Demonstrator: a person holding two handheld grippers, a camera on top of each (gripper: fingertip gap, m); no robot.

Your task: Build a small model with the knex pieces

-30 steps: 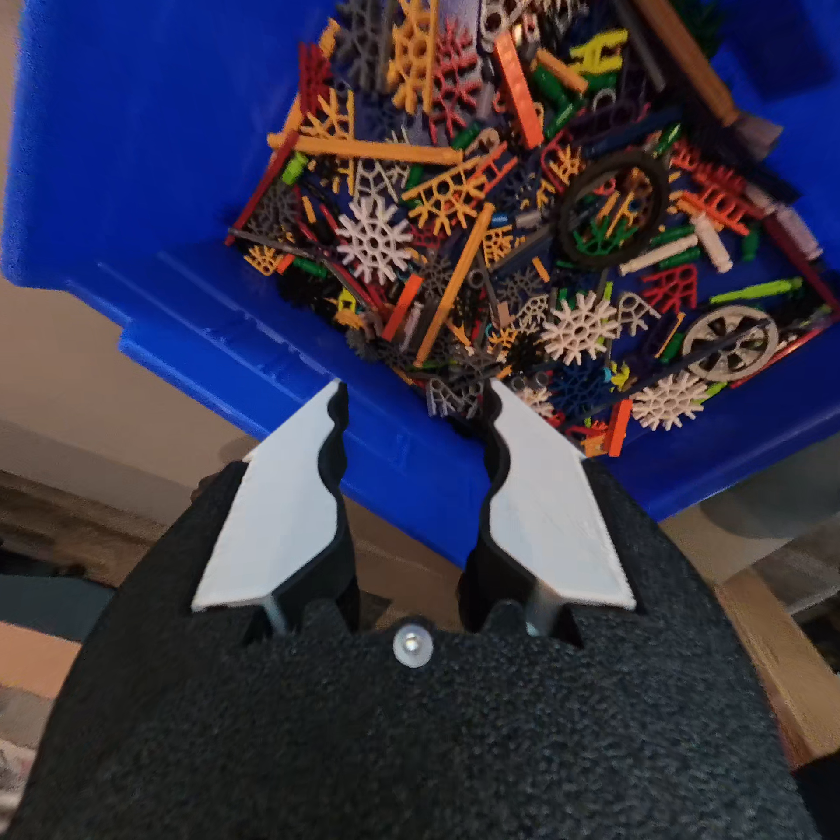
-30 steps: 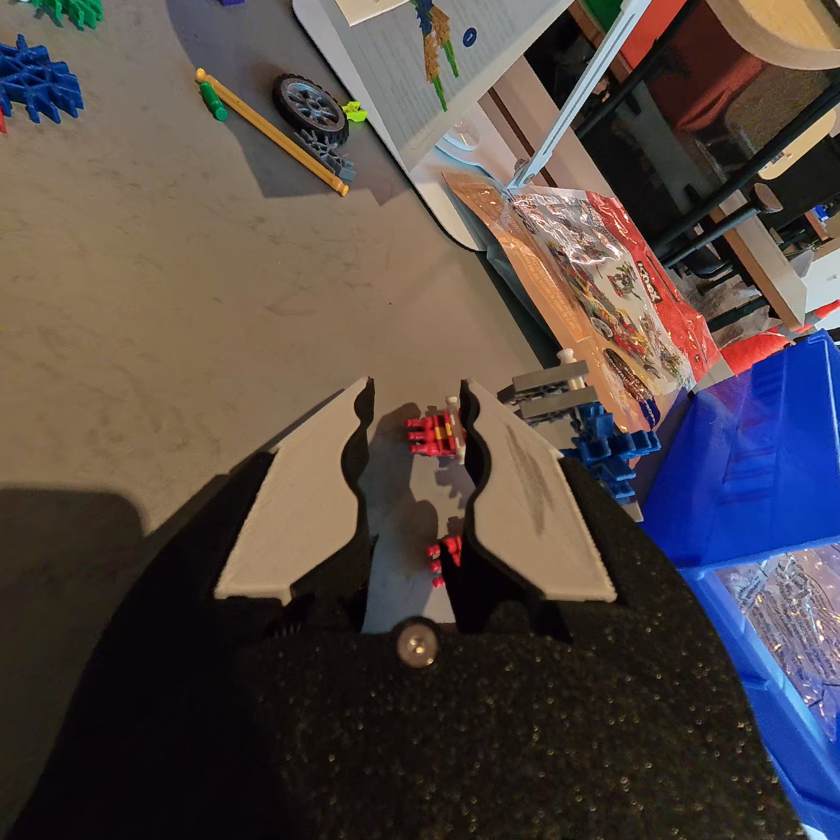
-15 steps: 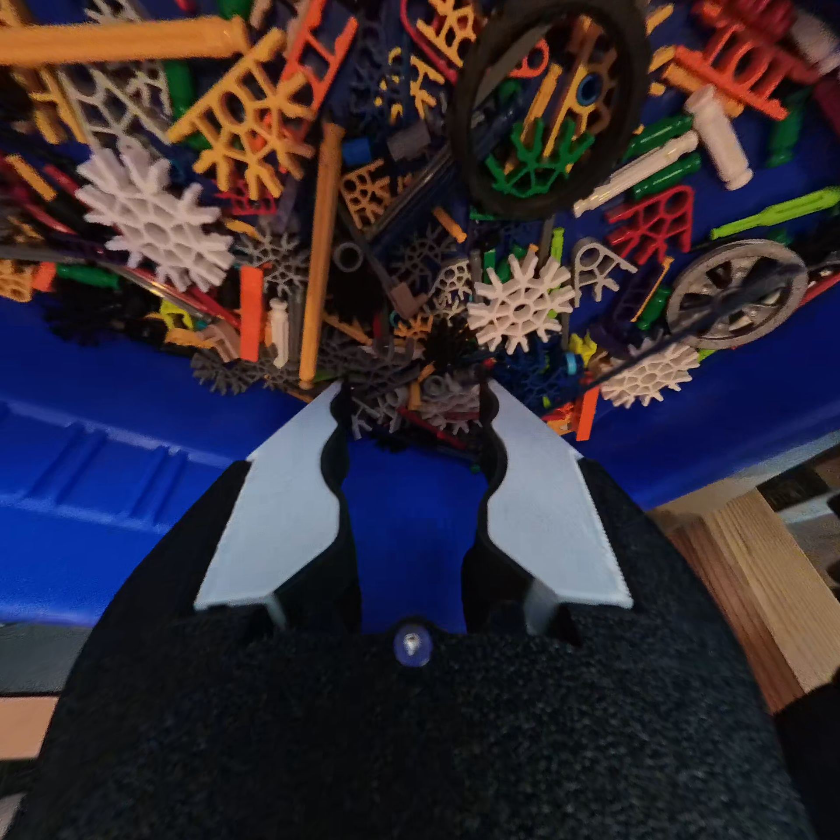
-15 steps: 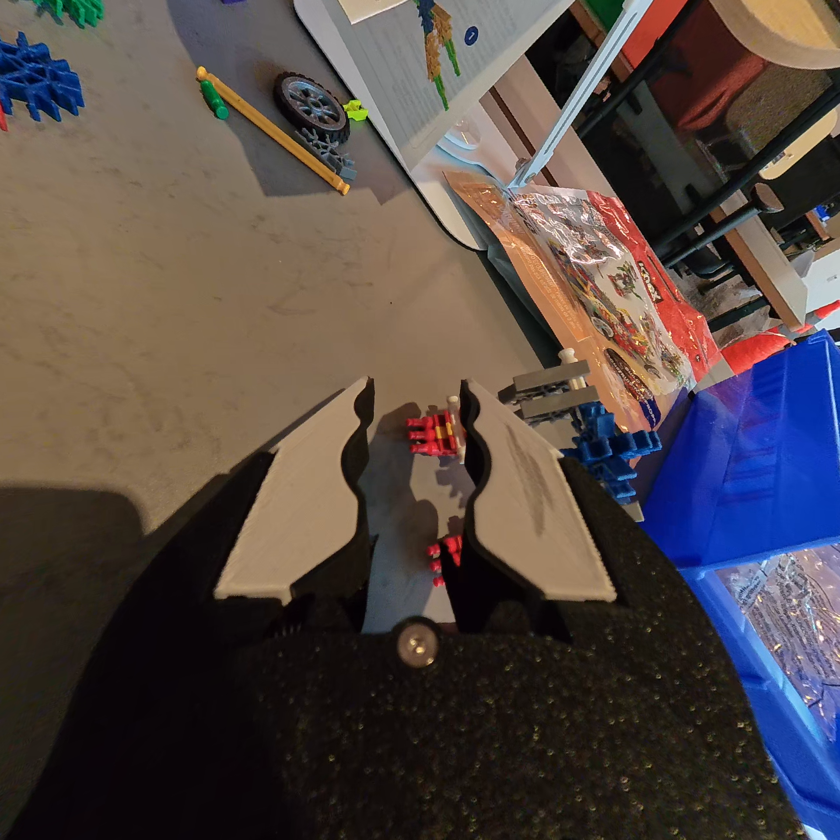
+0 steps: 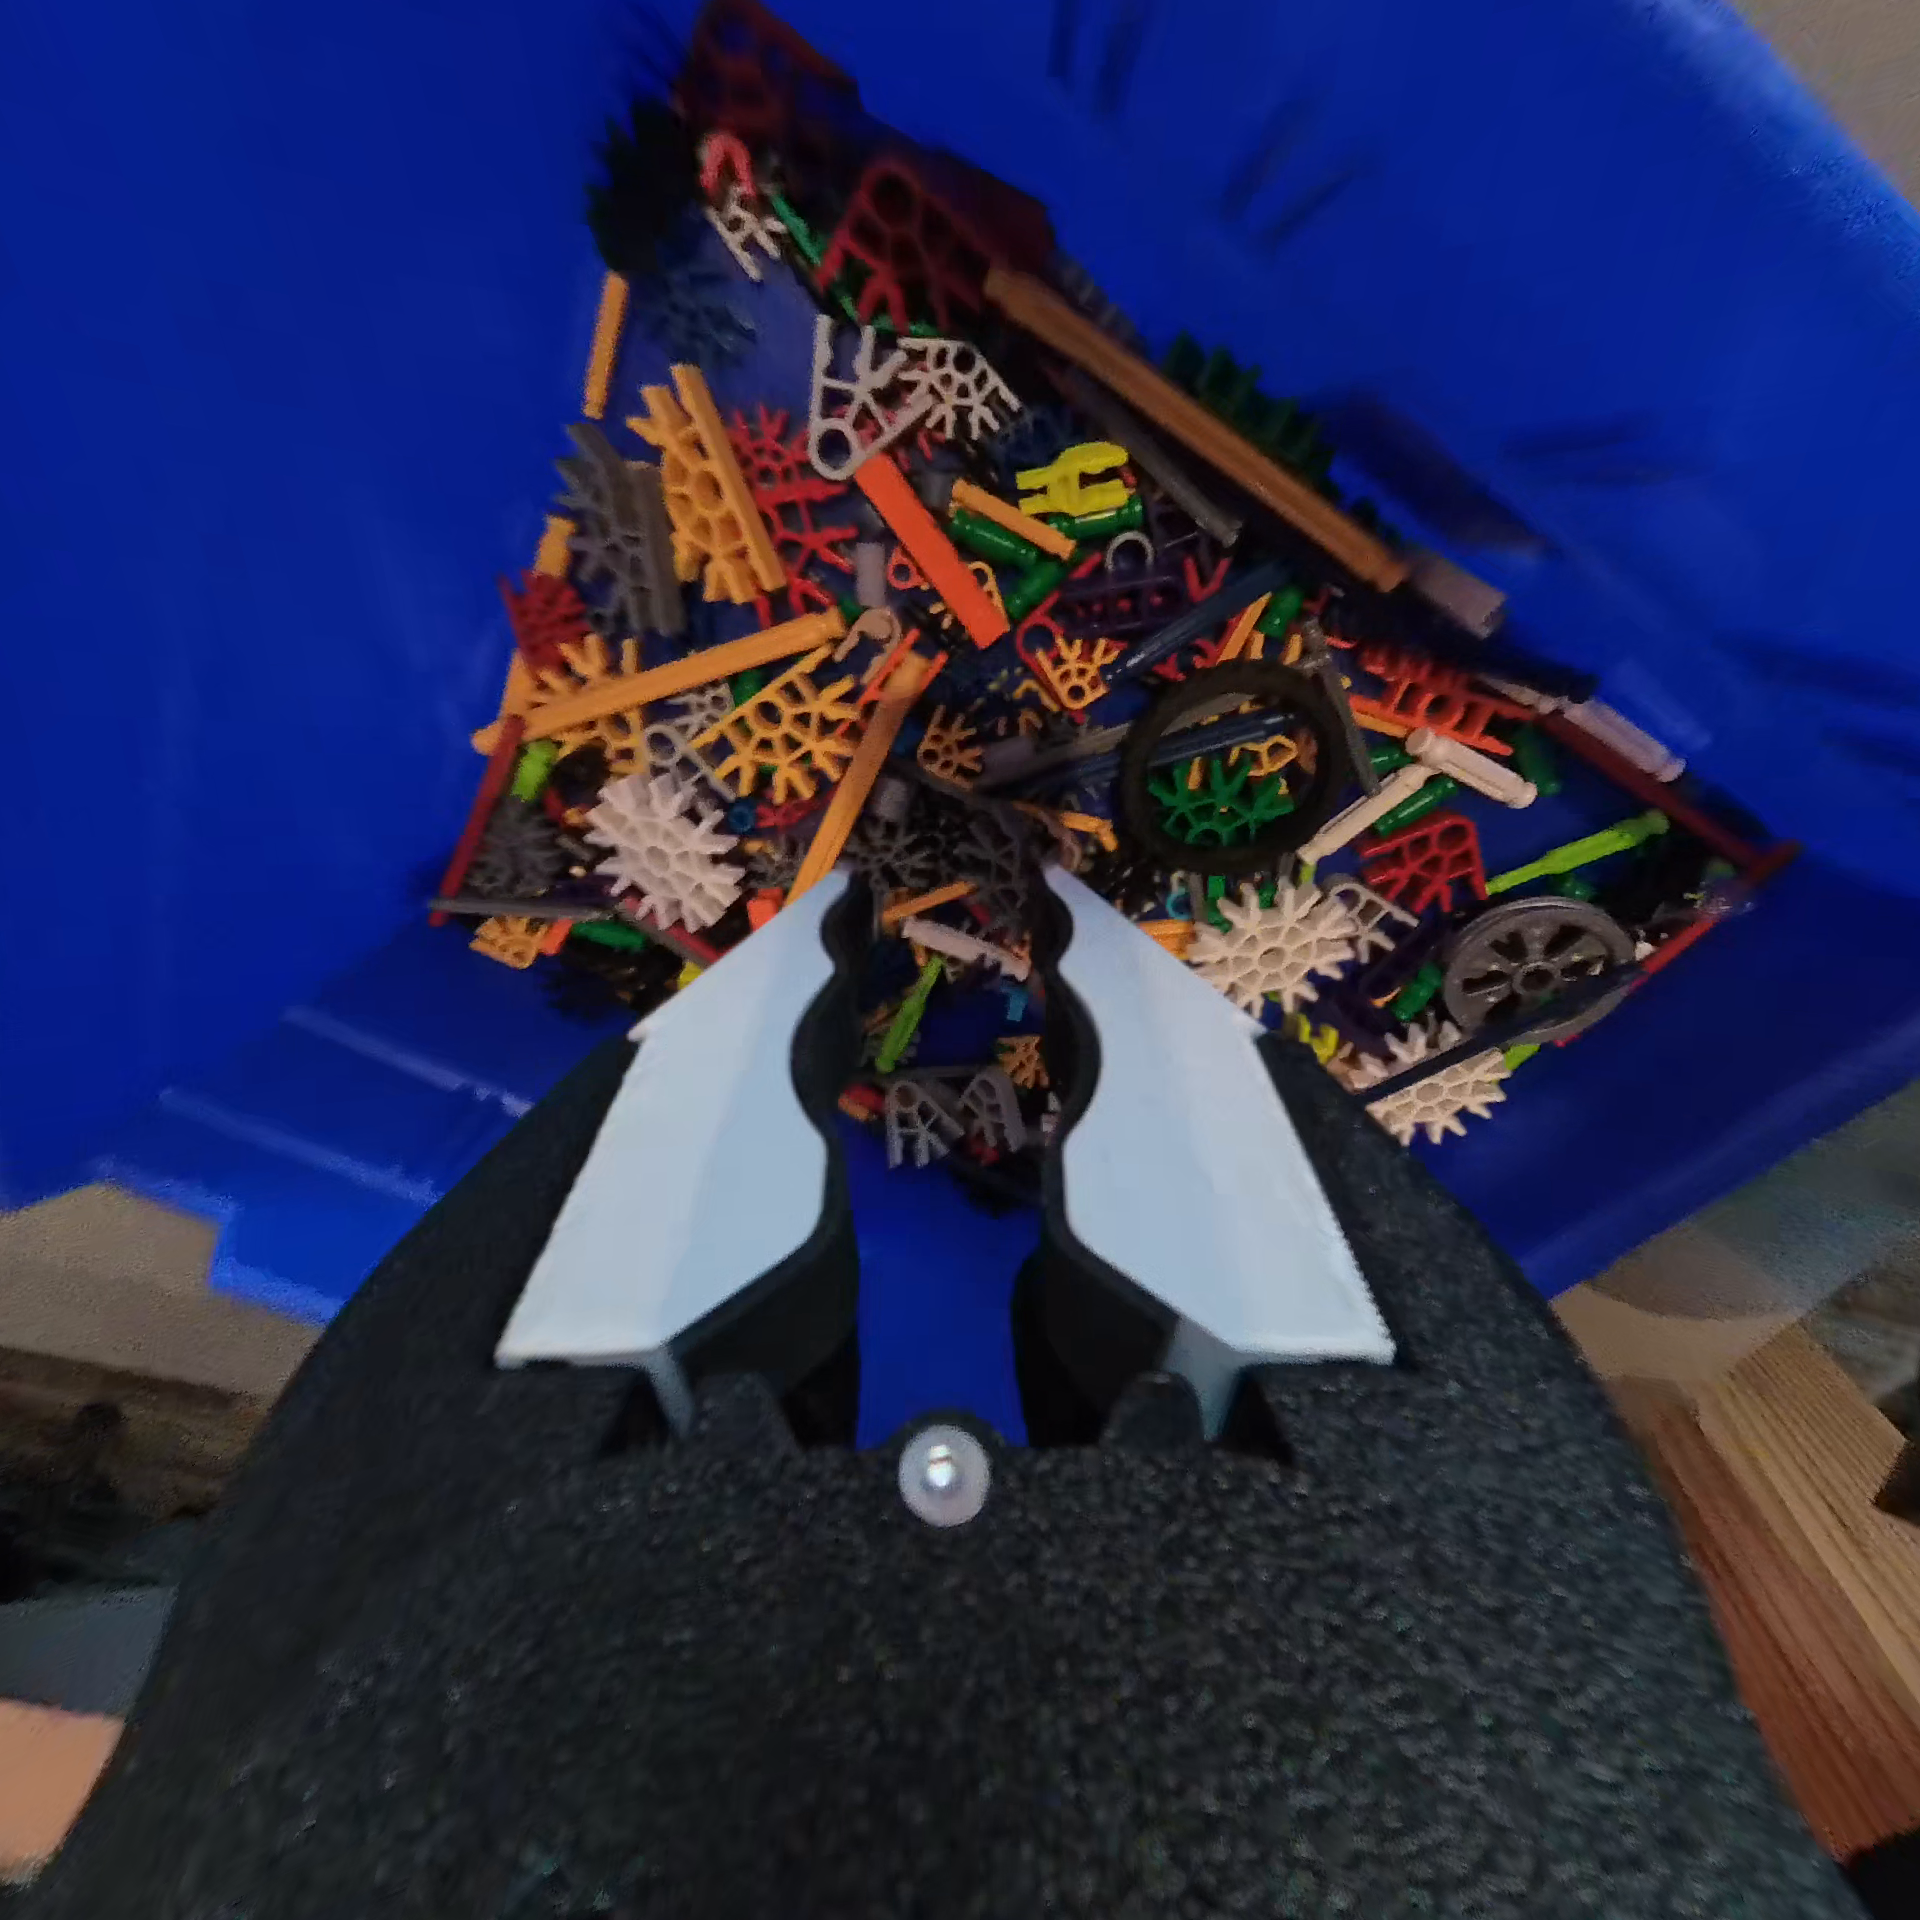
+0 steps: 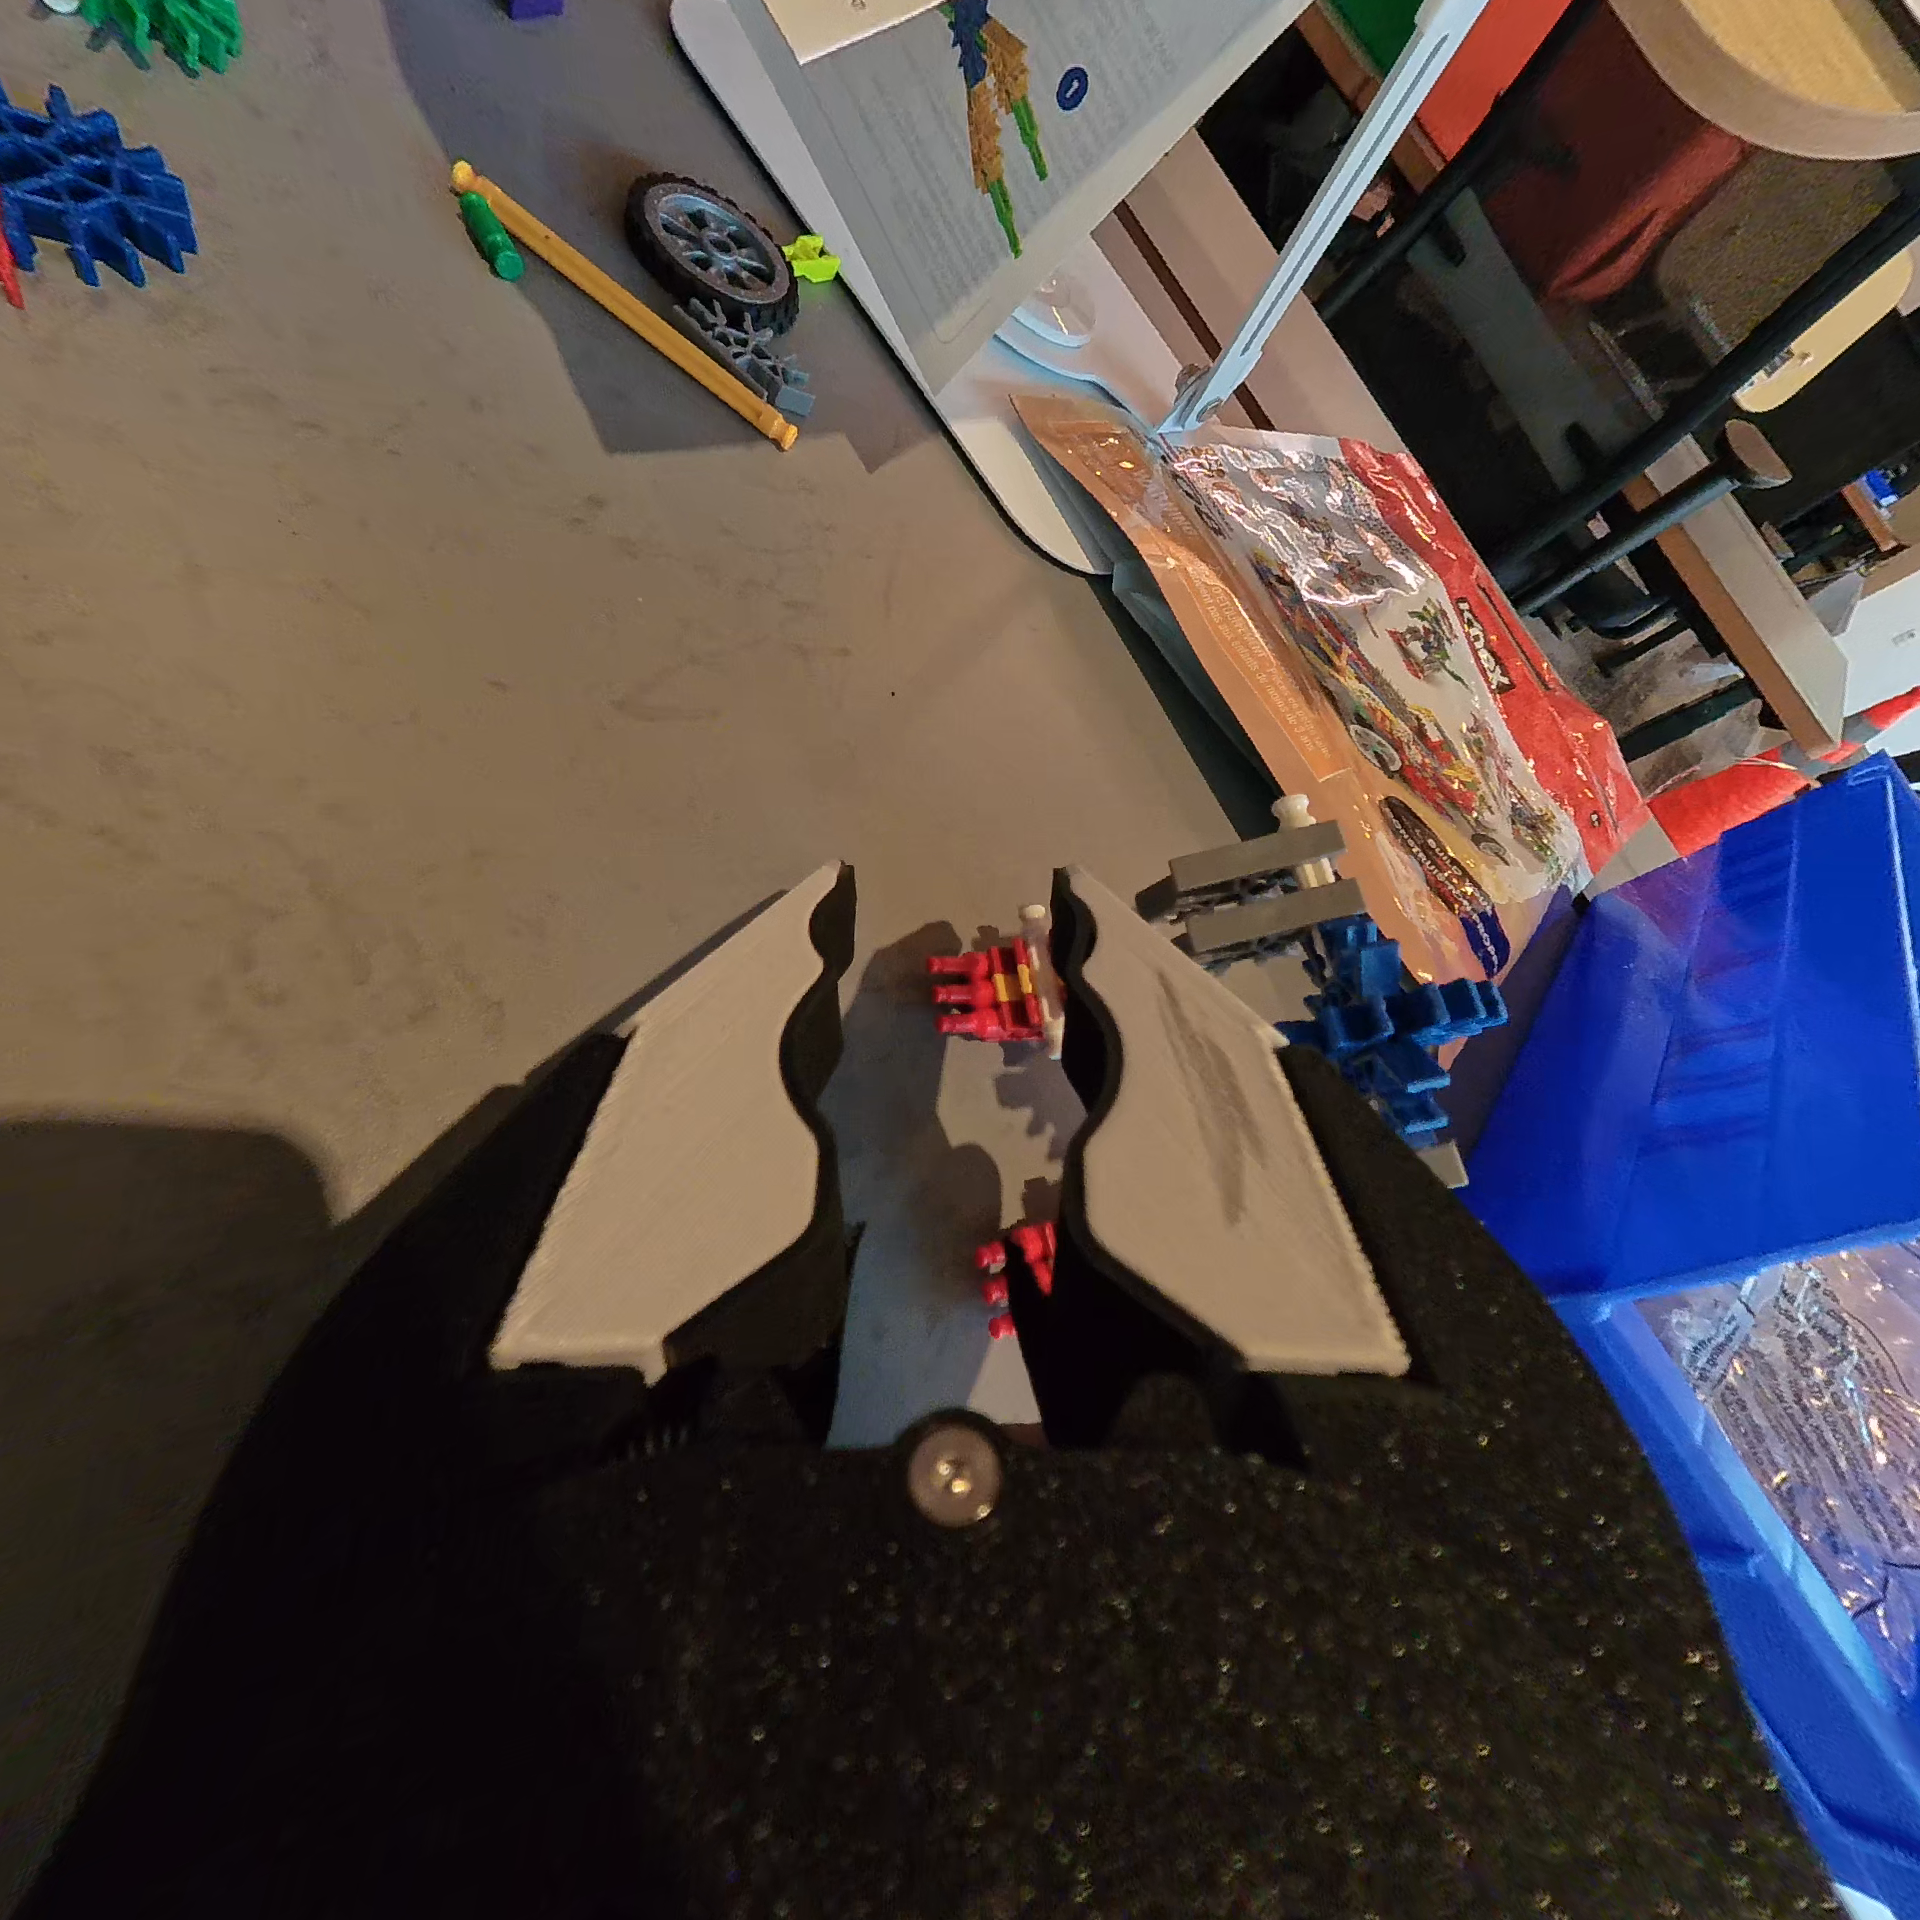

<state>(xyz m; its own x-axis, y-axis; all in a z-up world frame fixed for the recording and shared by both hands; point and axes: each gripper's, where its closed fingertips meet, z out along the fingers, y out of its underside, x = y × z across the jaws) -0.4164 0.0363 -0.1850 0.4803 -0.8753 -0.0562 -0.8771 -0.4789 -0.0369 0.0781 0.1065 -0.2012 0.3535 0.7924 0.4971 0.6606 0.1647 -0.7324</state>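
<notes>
My left gripper [image 5: 945, 888] hangs over a blue bin [image 5: 312, 520] full of mixed plastic construction rods, connectors and wheels. Its jaws are narrowed on a dark grey snowflake-shaped connector [image 5: 940, 847] at the fingertips, above the pile. A white snowflake connector [image 5: 1273, 945] and a grey wheel [image 5: 1538, 961] lie to the right in the bin. My right gripper [image 6: 954, 904] is open and empty, low over a grey table [image 6: 416, 675]. A small red piece [image 6: 982, 994] lies on the table just beyond its right fingertip. Another red piece [image 6: 1013, 1262] lies under the right finger.
A grey and blue connector assembly [image 6: 1351, 997] lies right of the right gripper, against a blue bin [image 6: 1683, 1039]. A shiny printed bag [image 6: 1403, 675] and an instruction sheet [image 6: 935, 125] lie beyond. A tyred wheel [image 6: 717, 249], yellow rod [image 6: 623, 301] and blue connector [image 6: 94, 197] lie farther off. My right fingertips sit around 50 cm from my left ones. The white snowflake connector [image 5: 1273, 945] lies around 7 cm away from my left fingertips.
My left gripper dipped into the pile, narrowed its jaws and has pulled back up out of the bin. The right gripper has not moved.
</notes>
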